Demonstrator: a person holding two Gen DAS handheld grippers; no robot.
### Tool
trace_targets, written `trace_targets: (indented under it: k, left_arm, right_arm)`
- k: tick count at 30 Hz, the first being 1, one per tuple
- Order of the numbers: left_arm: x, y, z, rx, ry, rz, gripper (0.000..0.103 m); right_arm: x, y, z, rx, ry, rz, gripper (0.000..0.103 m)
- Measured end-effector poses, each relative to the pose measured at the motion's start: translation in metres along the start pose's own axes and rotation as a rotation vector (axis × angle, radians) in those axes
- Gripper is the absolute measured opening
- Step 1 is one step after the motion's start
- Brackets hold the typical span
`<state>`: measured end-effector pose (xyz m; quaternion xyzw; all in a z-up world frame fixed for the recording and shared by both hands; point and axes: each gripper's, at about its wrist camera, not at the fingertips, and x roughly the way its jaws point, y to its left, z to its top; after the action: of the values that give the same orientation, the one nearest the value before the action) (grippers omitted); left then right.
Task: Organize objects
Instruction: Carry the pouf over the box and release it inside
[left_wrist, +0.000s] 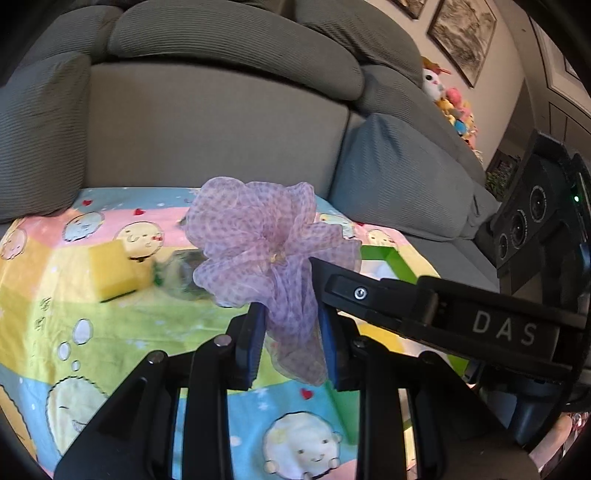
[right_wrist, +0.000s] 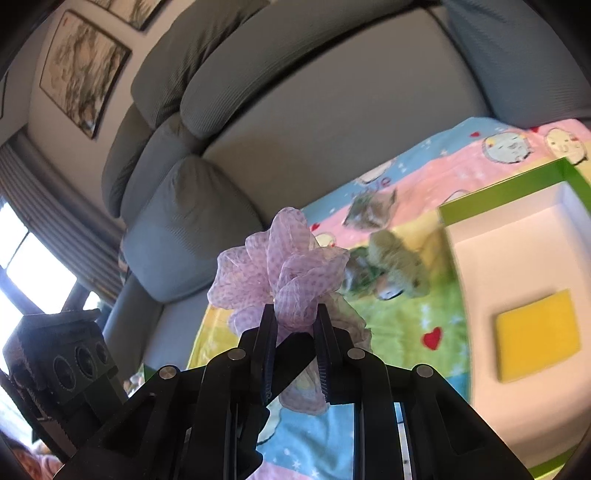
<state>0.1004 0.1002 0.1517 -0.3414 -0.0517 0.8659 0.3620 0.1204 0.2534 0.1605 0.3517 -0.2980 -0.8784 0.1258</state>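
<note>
Left wrist view: left gripper (left_wrist: 291, 332) clamped on a sheer lilac dotted scrunchie (left_wrist: 266, 243), held above the cartoon-print blanket (left_wrist: 122, 332); the fabric hides part of a clear item behind it. Right wrist view: right gripper (right_wrist: 295, 332) pinches the same scrunchie (right_wrist: 284, 273) from the other side. Blurred grey-green objects (right_wrist: 391, 266) lie beside the green-rimmed box (right_wrist: 502, 195), cut off at the frame edge.
</note>
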Motion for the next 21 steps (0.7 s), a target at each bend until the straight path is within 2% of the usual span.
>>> trace_targets:
  k: [7, 15, 21]
  left_arm:
    - [0.024, -0.03, 0.003, 0.038, 0.044, -0.053, 0.026]
    - [0.052, -0.07, 0.001, 0.076, 0.107, -0.145, 0.026]
    - [0.07, -0.093, -0.004, 0.091, 0.142, -0.173, 0.026]
  right_arm:
    - [-0.026, -0.025, 0.007, 0.048, -0.039, -0.047, 0.023]
    - [-0.06, -0.061, 0.014, 0.107, -0.105, -0.104, 0.023]
    - [-0.075, -0.093, 0.016, 0.189, -0.134, -0.124, 0.023]
